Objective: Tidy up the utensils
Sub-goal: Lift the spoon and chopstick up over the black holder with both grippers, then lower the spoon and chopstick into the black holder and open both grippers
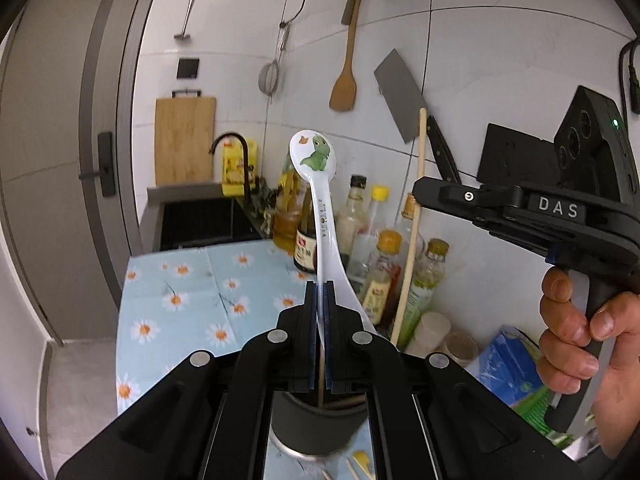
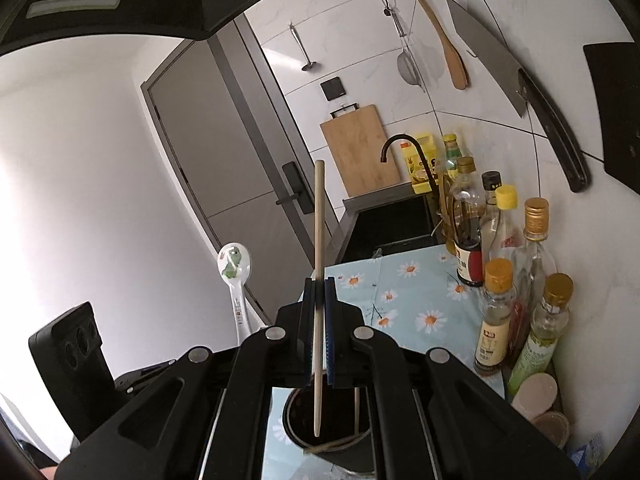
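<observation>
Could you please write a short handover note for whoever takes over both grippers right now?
Left gripper: shut on the white dinosaur spoon, bowl end up, above the dark holder cup.
Right gripper: shut on a wooden chopstick, upright, its lower tip just inside the cup's mouth.
Done: at least one chopstick already stands in the cup.
Left: release the chopstick into the cup, then lower the spoon in. More pieces seem to lie on the flowered cloth beside the cup; gather them too.
</observation>
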Demonstrator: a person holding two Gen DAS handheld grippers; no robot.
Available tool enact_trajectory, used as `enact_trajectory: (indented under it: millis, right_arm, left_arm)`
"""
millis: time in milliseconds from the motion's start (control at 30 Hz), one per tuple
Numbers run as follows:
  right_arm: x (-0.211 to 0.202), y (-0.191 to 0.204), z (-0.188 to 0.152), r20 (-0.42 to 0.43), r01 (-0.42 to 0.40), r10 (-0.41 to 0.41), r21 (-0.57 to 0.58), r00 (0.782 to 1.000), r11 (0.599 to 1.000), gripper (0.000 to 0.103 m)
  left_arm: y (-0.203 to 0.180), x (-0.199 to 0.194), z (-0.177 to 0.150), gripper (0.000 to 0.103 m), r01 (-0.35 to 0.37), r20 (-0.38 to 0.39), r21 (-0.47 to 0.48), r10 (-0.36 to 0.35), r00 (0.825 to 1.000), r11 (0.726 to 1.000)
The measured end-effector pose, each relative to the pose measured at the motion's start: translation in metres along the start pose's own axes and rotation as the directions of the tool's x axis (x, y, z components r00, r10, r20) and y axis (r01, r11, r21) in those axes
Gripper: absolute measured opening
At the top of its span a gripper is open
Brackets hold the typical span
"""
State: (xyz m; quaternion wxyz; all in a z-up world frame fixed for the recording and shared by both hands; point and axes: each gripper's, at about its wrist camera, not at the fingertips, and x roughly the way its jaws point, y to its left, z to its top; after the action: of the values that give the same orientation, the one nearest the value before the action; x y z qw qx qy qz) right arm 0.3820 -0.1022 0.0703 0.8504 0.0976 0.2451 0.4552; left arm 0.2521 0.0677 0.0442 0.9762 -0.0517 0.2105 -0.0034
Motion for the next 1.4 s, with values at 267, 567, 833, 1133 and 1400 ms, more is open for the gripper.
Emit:
enact_trajectory:
  millis: [267,567,833,1133,1400]
  right_arm:
    - [0.016,-0.006,0.002,0.019,-0.008,0.008,0.019,1.000,1.000,0.005]
    - [0.041,-0.017,-0.018,-0.046,-0.028,0.029,0.038,0.998,0.999,0.006]
    - [0.055,-0.026,-0.036,-0.098,-0.011,0.016,0.052,0.995,0.999,0.006]
    - [0.065,-0.031,-0.045,-0.157,-0.033,0.048,0.095,0.986,0.995,0.016]
    - [0.057,-0.040,-0.041,-0.140,-0.037,0.060,0.159,0.988,0.987,0.016]
  left_arm:
    - [0.002,0.019,-0.003,0.002,0.022,0.047,0.008,-0.023,0.999,1.000]
    - [0.005,0.037,-0.026,0.002,0.033,0.052,0.035,-0.035,0.998,0.999]
    - [0.005,0.048,-0.043,0.002,0.021,0.016,0.054,-0.022,1.000,0.998]
    - [0.005,0.049,-0.046,0.004,0.046,-0.033,0.028,-0.045,0.998,0.999]
    - [0.008,0.042,-0.042,0.010,0.055,-0.032,-0.007,-0.055,0.998,0.998]
